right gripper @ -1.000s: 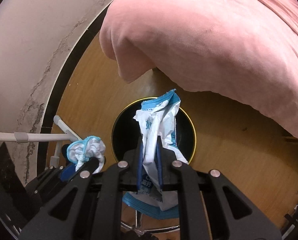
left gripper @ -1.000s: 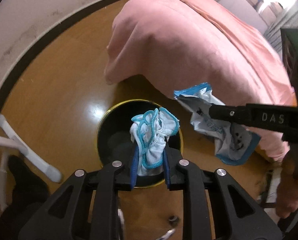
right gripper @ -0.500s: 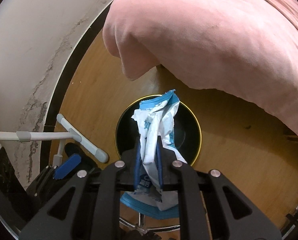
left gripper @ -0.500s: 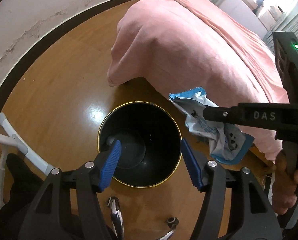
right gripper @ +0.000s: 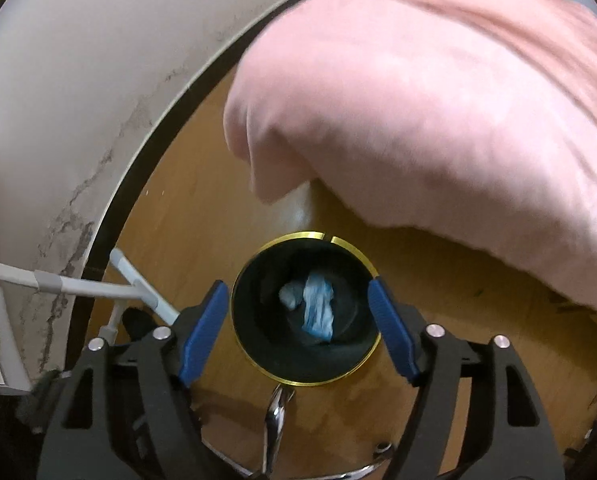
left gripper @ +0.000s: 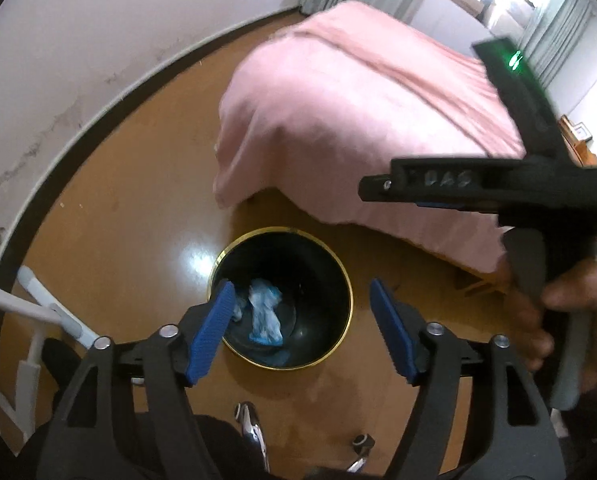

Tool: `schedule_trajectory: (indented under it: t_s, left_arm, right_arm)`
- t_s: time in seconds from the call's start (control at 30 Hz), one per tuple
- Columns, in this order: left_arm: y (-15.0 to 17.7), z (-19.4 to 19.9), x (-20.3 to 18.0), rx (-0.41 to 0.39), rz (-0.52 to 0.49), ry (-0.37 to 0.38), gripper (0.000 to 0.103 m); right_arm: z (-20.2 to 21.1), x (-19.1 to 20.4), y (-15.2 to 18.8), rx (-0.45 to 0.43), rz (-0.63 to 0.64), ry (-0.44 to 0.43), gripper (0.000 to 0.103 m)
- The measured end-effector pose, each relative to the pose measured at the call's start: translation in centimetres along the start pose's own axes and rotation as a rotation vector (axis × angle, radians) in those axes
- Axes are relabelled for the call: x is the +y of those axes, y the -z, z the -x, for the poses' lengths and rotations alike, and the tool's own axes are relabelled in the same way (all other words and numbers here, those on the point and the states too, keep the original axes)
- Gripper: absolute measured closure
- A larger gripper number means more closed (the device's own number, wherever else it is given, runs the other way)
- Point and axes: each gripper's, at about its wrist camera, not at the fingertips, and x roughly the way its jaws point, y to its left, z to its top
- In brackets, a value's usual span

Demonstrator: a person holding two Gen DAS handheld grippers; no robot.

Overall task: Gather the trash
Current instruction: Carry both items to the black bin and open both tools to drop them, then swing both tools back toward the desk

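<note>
Both claws hung spread and empty above the black bin [right gripper: 306, 368], whose gold rim ringed the two pieces of trash at its bottom: a crumpled blue-and-white wrapper [right gripper: 318, 308] and, at its 9 o'clock, a paler wad [right gripper: 290, 295] that looked like cloth or tissue, though blur made that uncertain. In the right wrist view the right claw [right gripper: 302, 328] straddled the bin's mouth, a blue pad at 9 o'clock and another at 3 o'clock of the rim. In the left wrist view the left claw [left gripper: 302, 332] sat lower over the same bin [left gripper: 330, 344], its left pad overlapping the rim at 8 o'clock, and the right claw's body showed at 2 o'clock, gripped by the person's hand [left gripper: 538, 316]. The chief risk from here seemed to be a knock: a pad catching the rim on withdrawal could tip or slide the light bin on the glossy wooden floor [left gripper: 130, 216]. The two claws were also near one another and could clash if both swung inward. Room was tight at 12 to 3 o'clock, where the pink bedspread [right gripper: 438, 120] overhung the floor just beyond the bin, and at 9 o'clock, where a white tubular frame [right gripper: 74, 286] stood against the wall. The open lane seemed to run straight up and back toward 6 o'clock.
</note>
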Motion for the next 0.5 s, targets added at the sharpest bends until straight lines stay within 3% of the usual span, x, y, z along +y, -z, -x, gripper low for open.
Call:
schedule_trajectory:
  t_s: [0.1, 0.27, 0.37, 0.5]
  left_arm:
    - [-0.8, 5.2, -1.0, -0.081, -0.020, -0.002, 0.017]
    - [0.2, 15.7, -1.3, -0.182, -0.048, -0.085, 0.011]
    - [2.6, 21.8, 1.4, -0.238, -0.005, -0.177, 0.010]
    - [7.1, 29.3, 7.7, -0.305, 0.111, -0.349, 0.009]
  right_arm:
    - [3.3, 1.1, -0.4, -0.086, 0.038, 0.009, 0.030]
    - [10.2, 6.0, 0.0, -0.234, 0.130, -0.051, 0.029]
    - [14.7, 11.8, 1.4, -0.317, 0.254, -0.135, 0.027]
    - [17.8, 20.1, 4.2, -0.346, 0.435, -0.253, 0.025]
